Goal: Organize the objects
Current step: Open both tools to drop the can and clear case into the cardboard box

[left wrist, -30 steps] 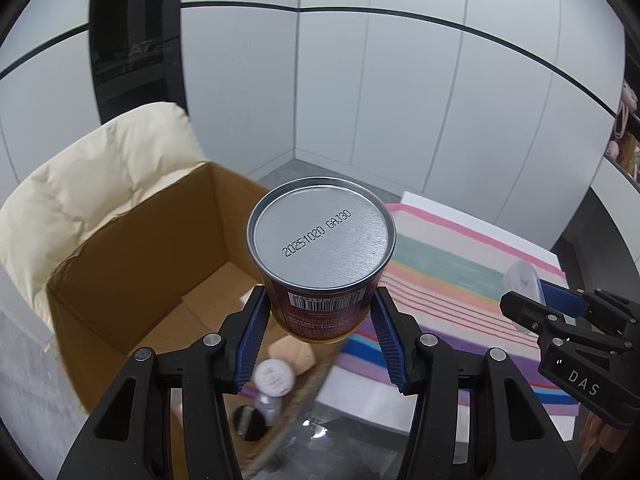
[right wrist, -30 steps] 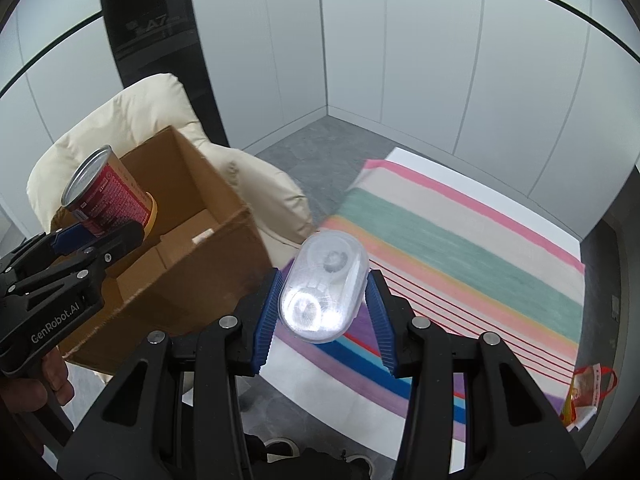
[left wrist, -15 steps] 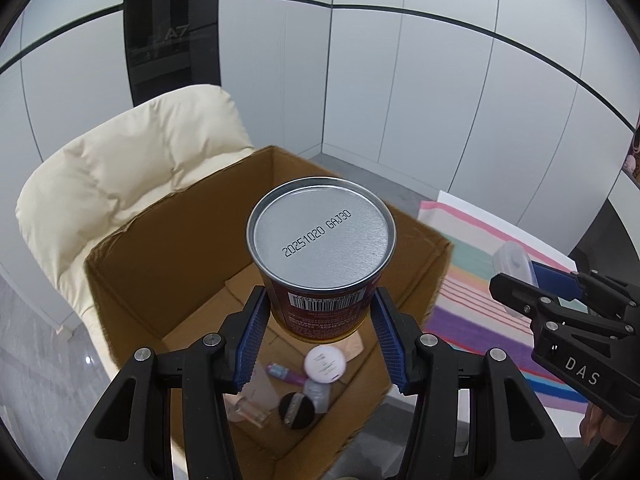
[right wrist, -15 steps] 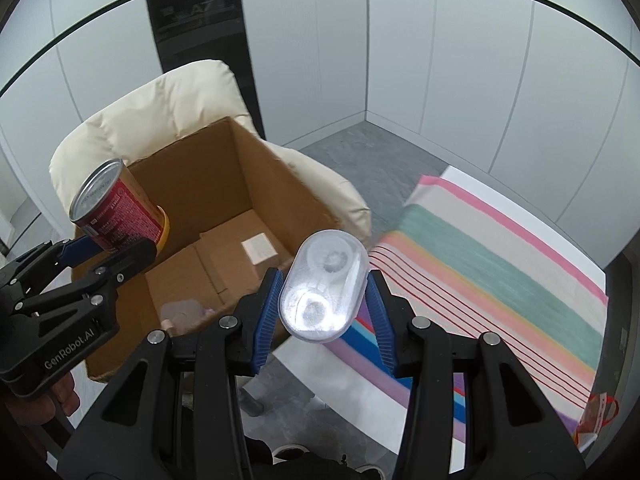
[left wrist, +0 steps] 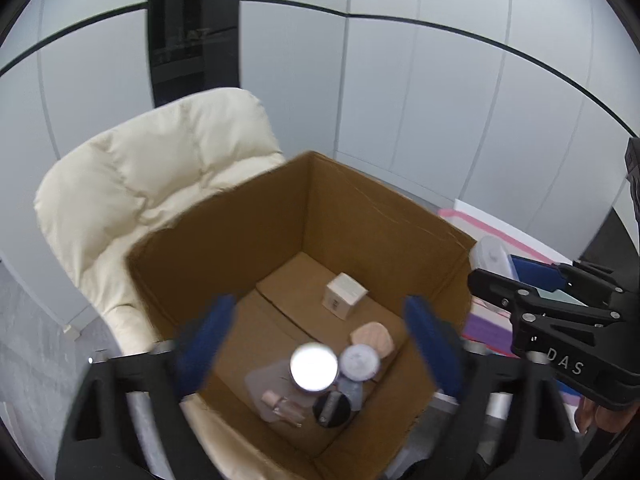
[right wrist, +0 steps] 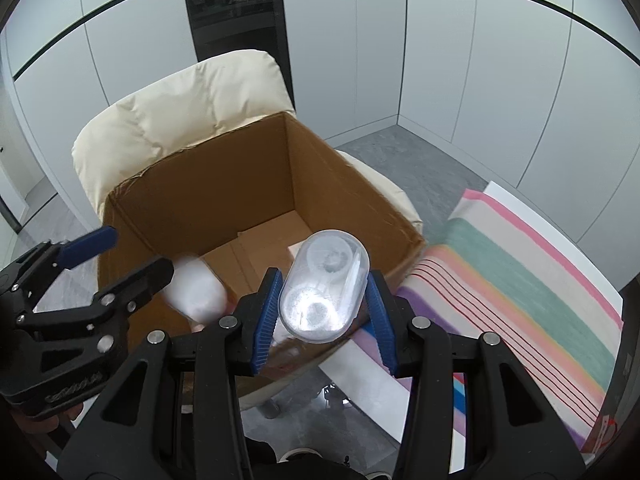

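White wall panels behind; left gripper (left wrist: 316, 344) fingers just spread, can (left wrist: 314, 367) dropping into box (left wrist: 248, 224) below them. Right gripper (right wrist: 324, 300) pinching clear case (right wrist: 324, 284), probably next.

bright even light | fisheye bowed edges | motion blur on left gripper (left wrist: 316, 344) | glare on can (left wrist: 314, 367)

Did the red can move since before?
Yes. The can left the open left gripper and dropped down inside the cardboard box.
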The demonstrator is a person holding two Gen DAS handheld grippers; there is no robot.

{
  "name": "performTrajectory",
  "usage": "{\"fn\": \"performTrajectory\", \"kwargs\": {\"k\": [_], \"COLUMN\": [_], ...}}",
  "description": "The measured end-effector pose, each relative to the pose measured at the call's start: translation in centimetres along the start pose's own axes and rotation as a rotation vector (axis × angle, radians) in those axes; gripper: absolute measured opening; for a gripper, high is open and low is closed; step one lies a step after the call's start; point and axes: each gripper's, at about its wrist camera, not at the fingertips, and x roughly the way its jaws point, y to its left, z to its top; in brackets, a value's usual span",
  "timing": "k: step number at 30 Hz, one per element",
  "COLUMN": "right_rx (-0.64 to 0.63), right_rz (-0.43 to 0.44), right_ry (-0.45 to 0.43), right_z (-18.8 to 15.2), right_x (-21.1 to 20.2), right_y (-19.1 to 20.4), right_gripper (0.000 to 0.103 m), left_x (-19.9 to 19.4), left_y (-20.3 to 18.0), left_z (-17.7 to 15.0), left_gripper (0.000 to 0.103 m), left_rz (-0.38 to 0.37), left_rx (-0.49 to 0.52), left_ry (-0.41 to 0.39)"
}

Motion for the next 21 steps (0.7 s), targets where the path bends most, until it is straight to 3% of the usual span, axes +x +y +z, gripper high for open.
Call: {"fn": "performTrajectory", "kwargs": {"k": [21], "right_rx": [-0.025], "right_rz": [0.039], "right_ry": [0.025], "right_z": [2.0], "right_x": [2.9], "right_y": [5.5], "right_gripper": [0.046], "left_x": [-1.6], "left_y": [8.9], "left_z": [-1.3], "left_gripper": [0.103], "left_rz": [0.120], "left_rx": [-0.121], "left_ry": [0.010]}}
